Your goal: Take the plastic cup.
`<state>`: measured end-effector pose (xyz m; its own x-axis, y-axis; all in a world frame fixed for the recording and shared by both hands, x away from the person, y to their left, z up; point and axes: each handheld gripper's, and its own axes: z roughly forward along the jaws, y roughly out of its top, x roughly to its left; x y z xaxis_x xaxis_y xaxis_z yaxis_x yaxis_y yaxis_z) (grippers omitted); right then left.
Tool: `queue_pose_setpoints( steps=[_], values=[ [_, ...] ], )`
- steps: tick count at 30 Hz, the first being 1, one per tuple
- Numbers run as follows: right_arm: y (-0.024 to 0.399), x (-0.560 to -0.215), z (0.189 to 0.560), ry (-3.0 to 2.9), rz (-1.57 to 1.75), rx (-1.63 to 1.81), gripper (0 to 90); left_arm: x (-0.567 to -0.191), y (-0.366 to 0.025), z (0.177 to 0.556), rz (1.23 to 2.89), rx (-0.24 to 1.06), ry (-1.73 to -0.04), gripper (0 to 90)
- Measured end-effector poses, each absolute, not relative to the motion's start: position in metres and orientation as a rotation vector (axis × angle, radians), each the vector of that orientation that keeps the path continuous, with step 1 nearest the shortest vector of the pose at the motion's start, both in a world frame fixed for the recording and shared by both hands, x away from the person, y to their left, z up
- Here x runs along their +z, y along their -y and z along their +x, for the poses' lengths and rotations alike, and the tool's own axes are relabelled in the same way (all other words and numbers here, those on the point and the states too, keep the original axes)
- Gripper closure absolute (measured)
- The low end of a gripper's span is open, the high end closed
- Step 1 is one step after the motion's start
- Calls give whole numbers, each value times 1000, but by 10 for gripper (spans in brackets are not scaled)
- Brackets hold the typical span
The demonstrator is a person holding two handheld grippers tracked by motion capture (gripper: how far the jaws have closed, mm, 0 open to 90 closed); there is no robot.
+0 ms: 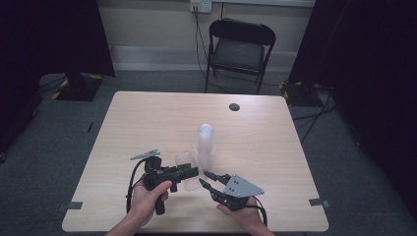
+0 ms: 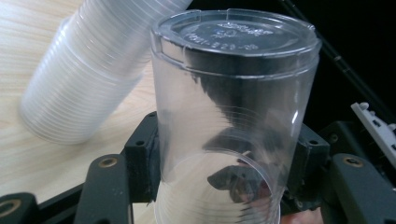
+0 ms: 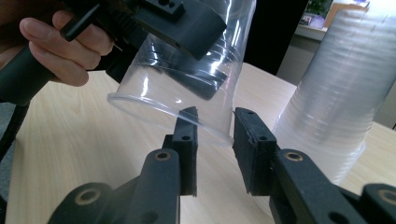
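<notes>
A single clear plastic cup (image 1: pixel 186 168) is tipped on its side just above the table, and my left gripper (image 1: pixel 190 172) is shut on its wall. In the left gripper view the cup (image 2: pixel 233 93) stands between the two pads (image 2: pixel 141 156), its closed bottom pointing away. Just behind it a tall stack of clear cups (image 1: pixel 205 144) stands upside down on the table. My right gripper (image 1: pixel 204 180) comes in from the right. In the right gripper view its fingertips (image 3: pixel 212 128) sit at the cup's open rim (image 3: pixel 154 109) with a gap between the pads, which do not press on it.
The wooden table (image 1: pixel 147 118) has a small dark round hole (image 1: pixel 234 106) near its far edge and tape marks at the near corners. A black folding chair (image 1: pixel 241 49) stands beyond the table. Dark curtains hang at both sides.
</notes>
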<state>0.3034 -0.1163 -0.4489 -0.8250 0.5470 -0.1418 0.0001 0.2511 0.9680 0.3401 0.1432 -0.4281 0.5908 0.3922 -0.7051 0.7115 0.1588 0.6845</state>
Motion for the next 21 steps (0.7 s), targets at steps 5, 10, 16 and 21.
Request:
queue_pose_setpoints(
  steps=[5, 10, 16, 21],
  values=[
    [117, -449, 304, -2037, 475, 1639, 727, -430, -144, 340, 1421, -334, -1003, 424],
    [115, -450, 304, -2017, 478, 1658, 728, -433, -139, 338, 1411, -379, -986, 428],
    [115, -448, 305, -1969, 470, 1679, 741, -433, -130, 334, 1392, -442, -962, 429],
    [115, -447, 303, -1923, 478, 1694, 769, -431, -125, 331, 1407, -425, -930, 420]
  ],
)
